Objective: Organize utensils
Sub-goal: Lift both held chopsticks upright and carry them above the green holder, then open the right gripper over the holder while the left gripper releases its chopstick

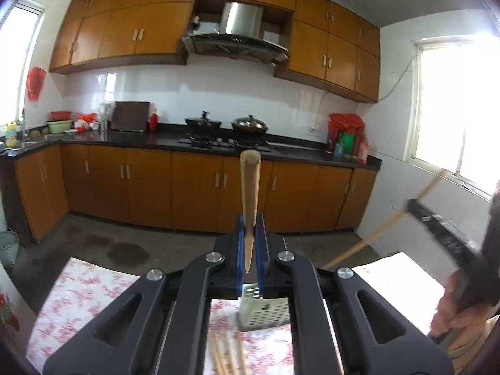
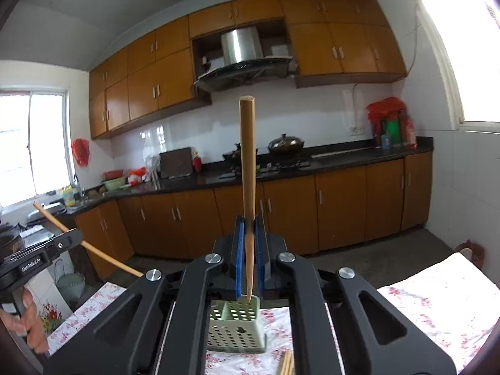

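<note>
My left gripper (image 1: 250, 223) is shut on a wooden chopstick (image 1: 249, 187) that stands upright between its blue pads, above a pale green perforated utensil holder (image 1: 262, 311) on the floral tablecloth. My right gripper (image 2: 249, 223) is shut on another wooden chopstick (image 2: 247, 162), upright, its lower tip at the rim of the same holder (image 2: 236, 325). Several loose chopsticks (image 1: 226, 356) lie on the cloth in front of the holder; they also show in the right wrist view (image 2: 287, 364). Each view shows the other gripper with its chopstick at the side.
The table with floral cloth (image 1: 84, 293) fills the foreground. Beyond it is bare concrete floor, then brown kitchen cabinets (image 1: 150, 184) under a dark counter with pots (image 1: 250, 124). A green basket (image 2: 70, 284) stands on the floor at the left.
</note>
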{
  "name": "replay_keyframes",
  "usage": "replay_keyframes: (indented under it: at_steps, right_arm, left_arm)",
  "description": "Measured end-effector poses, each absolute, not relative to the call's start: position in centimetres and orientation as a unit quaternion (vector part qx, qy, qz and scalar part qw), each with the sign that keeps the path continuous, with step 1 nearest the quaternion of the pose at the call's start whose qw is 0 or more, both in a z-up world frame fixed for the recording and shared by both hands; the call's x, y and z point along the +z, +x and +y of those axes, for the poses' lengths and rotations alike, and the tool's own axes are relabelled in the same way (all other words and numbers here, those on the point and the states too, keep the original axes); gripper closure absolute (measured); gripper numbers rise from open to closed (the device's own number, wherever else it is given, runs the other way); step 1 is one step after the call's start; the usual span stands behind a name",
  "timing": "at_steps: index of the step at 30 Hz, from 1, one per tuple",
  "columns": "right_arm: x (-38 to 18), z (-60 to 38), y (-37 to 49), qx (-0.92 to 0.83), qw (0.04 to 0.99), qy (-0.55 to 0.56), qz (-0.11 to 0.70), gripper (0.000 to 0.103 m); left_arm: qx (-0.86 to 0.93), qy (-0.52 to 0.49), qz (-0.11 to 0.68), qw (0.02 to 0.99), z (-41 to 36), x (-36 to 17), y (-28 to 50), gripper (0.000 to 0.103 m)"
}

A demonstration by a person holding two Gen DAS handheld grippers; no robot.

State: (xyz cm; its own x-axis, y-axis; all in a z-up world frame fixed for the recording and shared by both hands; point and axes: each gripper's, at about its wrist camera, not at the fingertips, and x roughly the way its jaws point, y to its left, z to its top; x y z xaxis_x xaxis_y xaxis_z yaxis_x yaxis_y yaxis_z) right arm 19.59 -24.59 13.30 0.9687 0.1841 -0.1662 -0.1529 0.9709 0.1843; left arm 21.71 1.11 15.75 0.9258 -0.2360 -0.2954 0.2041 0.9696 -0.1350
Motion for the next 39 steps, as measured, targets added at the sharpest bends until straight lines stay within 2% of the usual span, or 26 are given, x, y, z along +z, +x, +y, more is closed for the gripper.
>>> replay_keyframes:
  at_steps: [9,14,16,17,18,19,23,27,31,35,37,38,39]
  right_arm:
    - [8.3,-23.3,24.1,0.083,0.975,0.087,0.187,0.095]
    - [7.3,-23.1,24.0,0.084,0.971,0.084,0.206,0.095]
    - [7.3,-23.2,24.0,0.084,0.971,0.083,0.209,0.089]
    - [7.5,-23.2,23.8,0.083,0.971,0.083,0.208,0.079]
    - [7.5,-23.3,23.8,0.082,0.972,0.084,0.206,0.067]
    - [7.5,-23.5,23.6,0.082,0.972,0.083,0.202,0.065]
    - [8.6,-23.9,22.3,0.081,0.976,0.082,0.185,0.065]
    - [9.8,-25.8,19.4,0.066,0.979,0.097,0.166,0.061]
    - [7.7,-28.1,17.4,0.031,0.975,0.099,0.199,0.060]
    - [0.8,-28.8,17.1,0.009,0.951,0.088,0.295,0.060]
    - [-2.7,-28.5,17.1,0.018,0.933,0.093,0.347,0.071]
    - [-4.4,-28.4,16.9,0.031,0.923,0.101,0.370,0.081]
    - [-6.2,-28.0,16.7,0.043,0.913,0.109,0.391,0.084]
  left_arm:
    - [-0.130,-0.046,0.224,0.965,-2.7,10.0,26.9,0.095]
    - [-0.128,-0.045,0.240,0.961,-3.0,8.2,27.7,0.095]
    - [-0.123,-0.045,0.237,0.963,-2.7,8.2,27.6,0.090]
    - [-0.121,-0.046,0.236,0.963,-2.6,8.3,27.6,0.086]
    - [-0.118,-0.047,0.234,0.964,-2.2,8.5,27.8,0.078]
    - [-0.115,-0.050,0.231,0.965,-1.7,8.6,27.4,0.073]
    - [-0.104,-0.063,0.215,0.969,-0.3,9.7,26.2,0.071]
    - [-0.085,-0.076,0.194,0.974,1.7,10.9,23.2,0.064]
    - [-0.048,-0.068,0.205,0.975,4.0,9.8,20.0,0.060]
    - [-0.014,-0.055,0.258,0.965,5.6,5.1,18.6,0.059]
    - [-0.003,-0.048,0.291,0.955,6.1,1.9,18.3,0.059]
    - [0.001,-0.046,0.305,0.951,6.1,0.7,18.2,0.059]
    - [0.002,-0.043,0.322,0.946,6.1,-0.9,18.0,0.059]
